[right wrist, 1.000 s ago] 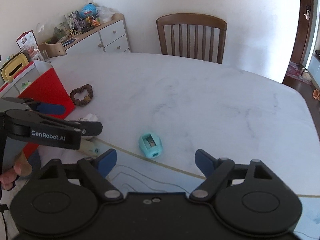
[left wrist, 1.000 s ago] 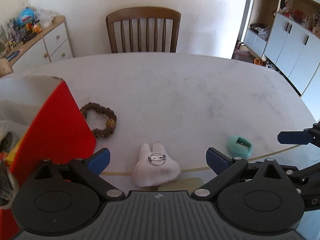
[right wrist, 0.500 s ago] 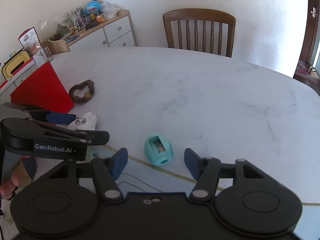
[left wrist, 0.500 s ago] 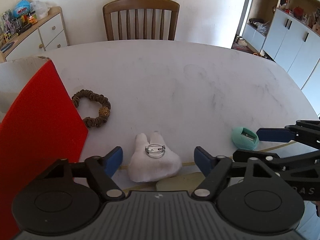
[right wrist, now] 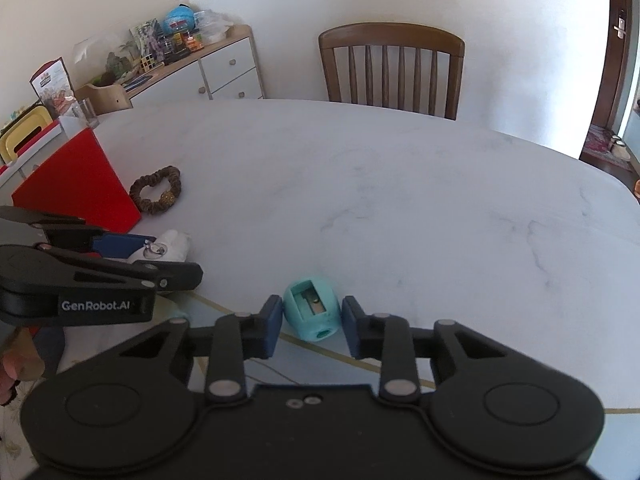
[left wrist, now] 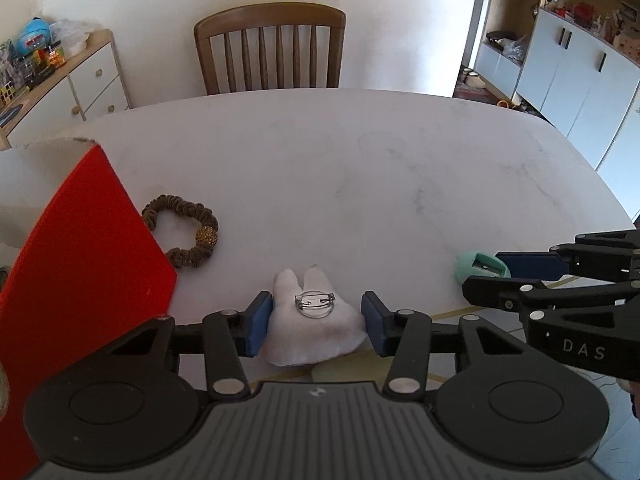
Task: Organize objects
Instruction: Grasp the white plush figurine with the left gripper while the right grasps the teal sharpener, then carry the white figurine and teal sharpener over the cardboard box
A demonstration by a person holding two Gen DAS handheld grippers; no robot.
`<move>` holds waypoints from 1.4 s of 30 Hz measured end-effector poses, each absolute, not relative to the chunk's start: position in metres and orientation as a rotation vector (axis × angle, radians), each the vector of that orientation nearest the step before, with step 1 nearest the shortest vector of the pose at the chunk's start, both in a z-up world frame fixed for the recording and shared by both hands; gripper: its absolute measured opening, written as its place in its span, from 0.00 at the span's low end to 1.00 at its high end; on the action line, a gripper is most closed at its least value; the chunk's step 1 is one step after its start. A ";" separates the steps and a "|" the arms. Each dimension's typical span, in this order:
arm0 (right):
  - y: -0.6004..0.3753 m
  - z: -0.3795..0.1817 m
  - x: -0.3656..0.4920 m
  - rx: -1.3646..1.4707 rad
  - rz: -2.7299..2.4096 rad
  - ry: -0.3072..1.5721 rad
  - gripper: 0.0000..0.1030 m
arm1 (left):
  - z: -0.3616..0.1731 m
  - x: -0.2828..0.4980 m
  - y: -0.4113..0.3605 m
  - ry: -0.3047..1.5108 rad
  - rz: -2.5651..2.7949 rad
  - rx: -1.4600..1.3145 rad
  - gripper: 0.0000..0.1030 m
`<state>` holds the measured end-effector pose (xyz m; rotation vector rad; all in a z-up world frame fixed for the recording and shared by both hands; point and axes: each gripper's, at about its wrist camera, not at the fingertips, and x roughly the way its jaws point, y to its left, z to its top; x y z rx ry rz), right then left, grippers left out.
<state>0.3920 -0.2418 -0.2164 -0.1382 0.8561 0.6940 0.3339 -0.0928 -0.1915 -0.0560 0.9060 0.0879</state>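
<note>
A white plush toy [left wrist: 316, 336] with a metal pin on its back lies at the near edge of the marble table [left wrist: 360, 180]. My left gripper [left wrist: 316, 320] is closing on it, and both blue pads touch its sides. A teal pencil sharpener [right wrist: 312, 312] lies to the right, also near the edge. My right gripper [right wrist: 312, 320] is closing around it, with a sliver of gap left at each pad. The right wrist view shows the left gripper [right wrist: 176, 256] from the side at the plush toy [right wrist: 176, 242].
A brown hair scrunchie [left wrist: 182, 236] with a gold bead lies beside a red box [left wrist: 80, 280] at the table's left. A wooden chair [left wrist: 270, 52] stands at the far side. A cluttered white sideboard [left wrist: 92, 80] lines the left wall.
Both grippers' jaws have narrowed from wide open, the left onto the plush toy and the right around the sharpener. Each object now sits between the pads rather than ahead of them.
</note>
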 end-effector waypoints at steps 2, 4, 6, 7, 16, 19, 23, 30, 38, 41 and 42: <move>-0.243 -0.214 0.390 -0.132 0.687 0.850 0.30 | -0.188 0.334 -0.093 0.902 0.081 -0.057 0.46; -0.246 -0.210 0.388 -0.119 0.684 0.846 0.30 | -0.184 0.333 -0.093 0.902 0.081 -0.060 0.46; -0.248 -0.206 0.384 -0.114 0.683 0.844 0.30 | -0.179 0.331 -0.092 0.901 0.077 -0.074 0.46; -0.249 -0.203 0.381 -0.112 0.681 0.844 0.30 | -0.176 0.329 -0.091 0.899 0.074 -0.082 0.46; -0.263 -0.160 0.348 -0.089 0.685 0.808 0.30 | -0.140 0.303 -0.095 0.866 -0.006 -0.108 0.46; -0.266 -0.143 0.337 -0.089 0.688 0.787 0.30 | -0.127 0.292 -0.095 0.853 -0.031 -0.111 0.46; -0.266 -0.121 0.320 -0.094 0.690 0.764 0.30 | -0.111 0.276 -0.092 0.841 -0.049 -0.119 0.46; -0.255 -0.088 0.291 -0.110 0.712 0.729 0.30 | -0.083 0.248 -0.079 0.806 -0.079 -0.124 0.46; -0.221 -0.059 0.265 -0.127 0.746 0.696 0.30 | -0.056 0.219 -0.044 0.777 -0.084 -0.130 0.46; -0.204 -0.053 0.257 -0.134 0.763 0.692 0.30 | -0.049 0.207 -0.026 0.769 -0.080 -0.130 0.46; -0.197 -0.051 0.254 -0.136 0.767 0.691 0.30 | -0.047 0.203 -0.019 0.767 -0.077 -0.130 0.46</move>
